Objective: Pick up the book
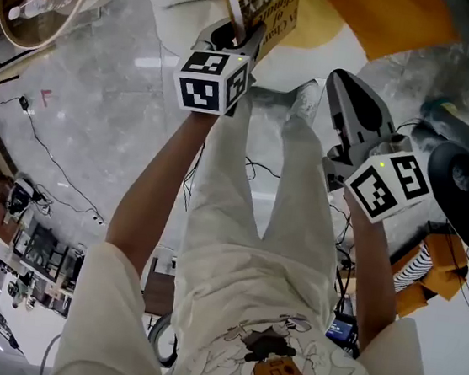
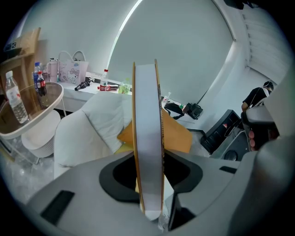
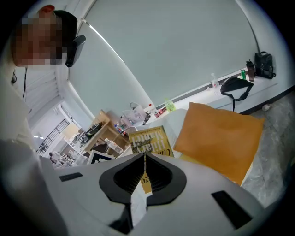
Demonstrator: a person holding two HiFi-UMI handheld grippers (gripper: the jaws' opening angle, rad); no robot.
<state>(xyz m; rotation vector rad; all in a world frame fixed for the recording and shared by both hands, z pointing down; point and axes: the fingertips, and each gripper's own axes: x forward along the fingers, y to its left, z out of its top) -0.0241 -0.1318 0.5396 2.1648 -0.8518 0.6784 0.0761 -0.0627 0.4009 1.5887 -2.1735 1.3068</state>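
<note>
The book [image 1: 261, 3] has a yellow cover with dark lettering and is held up in the air at the top of the head view. My left gripper [image 1: 240, 35] is shut on its lower edge. In the left gripper view the book [image 2: 147, 138] stands edge-on between the jaws of that gripper [image 2: 148, 177], white pages showing between yellow covers. My right gripper [image 1: 341, 78] hangs to the right of the book, apart from it, jaws shut with nothing in them. In the right gripper view the book [image 3: 150, 140] shows beyond the closed tips of that gripper [image 3: 144, 159].
An orange cushion [image 1: 382, 18] lies on a white armchair [image 2: 87, 129] below the book. A round side table [image 2: 27, 120] with bottles stands to the left. Cables trail over the grey floor [image 1: 98, 123]. A dark round device [image 1: 464, 185] sits at the right.
</note>
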